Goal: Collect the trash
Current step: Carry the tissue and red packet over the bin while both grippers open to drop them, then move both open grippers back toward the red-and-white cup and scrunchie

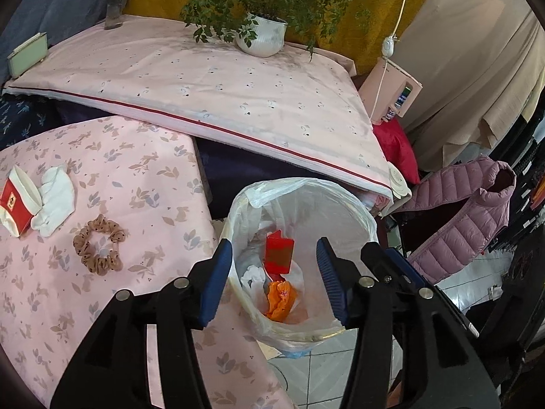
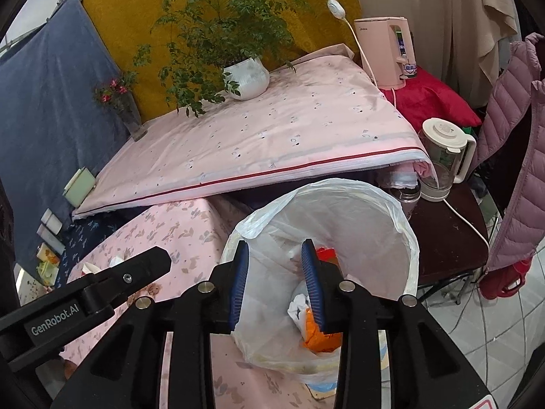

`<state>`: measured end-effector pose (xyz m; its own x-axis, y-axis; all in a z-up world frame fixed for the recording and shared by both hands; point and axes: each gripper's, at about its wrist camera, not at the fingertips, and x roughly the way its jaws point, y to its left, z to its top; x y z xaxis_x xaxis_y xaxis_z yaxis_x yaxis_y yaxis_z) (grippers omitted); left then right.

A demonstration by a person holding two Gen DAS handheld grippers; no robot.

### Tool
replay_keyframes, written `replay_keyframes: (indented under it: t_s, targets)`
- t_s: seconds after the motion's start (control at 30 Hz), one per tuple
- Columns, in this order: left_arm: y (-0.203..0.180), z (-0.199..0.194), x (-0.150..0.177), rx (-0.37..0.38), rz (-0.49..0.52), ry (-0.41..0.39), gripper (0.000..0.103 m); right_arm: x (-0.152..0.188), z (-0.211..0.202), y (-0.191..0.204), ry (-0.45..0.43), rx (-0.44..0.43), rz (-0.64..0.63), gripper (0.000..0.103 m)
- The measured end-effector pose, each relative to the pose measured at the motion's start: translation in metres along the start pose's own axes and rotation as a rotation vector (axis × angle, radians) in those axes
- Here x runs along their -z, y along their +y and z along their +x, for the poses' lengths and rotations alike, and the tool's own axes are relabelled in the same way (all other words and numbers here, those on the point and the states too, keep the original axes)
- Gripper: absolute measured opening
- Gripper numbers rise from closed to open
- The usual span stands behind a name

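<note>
A white bin with a clear liner [image 1: 340, 204] stands beside the low pink table [image 1: 143, 177]. Inside lie a red packet [image 1: 279, 251], an orange wrapper [image 1: 281, 300] and white tissue [image 1: 253, 276]. My left gripper [image 1: 272, 272] is open and empty, held above the bin's mouth. My right gripper [image 2: 276, 279] is open and empty, also above the bin [image 2: 391, 211]; the orange wrapper [image 2: 316, 337] shows below it. On the table lie a red and white carton [image 1: 17, 201], crumpled white tissue [image 1: 54, 201] and a brown scrunchie [image 1: 98, 245].
A higher pink-covered table [image 1: 221, 95] holds a potted plant [image 1: 262, 34], a flower vase [image 1: 115, 3] and a green box [image 1: 27, 54]. A pink kettle [image 2: 388, 51], a blender jug [image 2: 442, 160] on a dark stool and a mauve puffer jacket [image 1: 460, 218] stand to the right.
</note>
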<state>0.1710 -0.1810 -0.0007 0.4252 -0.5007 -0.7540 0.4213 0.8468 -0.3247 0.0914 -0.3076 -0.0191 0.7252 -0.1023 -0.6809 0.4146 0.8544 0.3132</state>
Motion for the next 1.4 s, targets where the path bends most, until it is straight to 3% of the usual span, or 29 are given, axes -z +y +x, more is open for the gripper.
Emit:
replay_keyframes:
  t_s: [1.07, 1.4]
  targets:
    - [0.121, -0.057, 0.016, -0.162, -0.188, -0.078, 0.049, 0.034, 0.006, 0.115, 0.064, -0.096, -0.174, 0.037]
    - [0.189, -0.074, 0.029, -0.265, -0.308, -0.107, 0.065, 0.054, 0.028, 0.157, 0.122, -0.126, -0.236, 0.041]
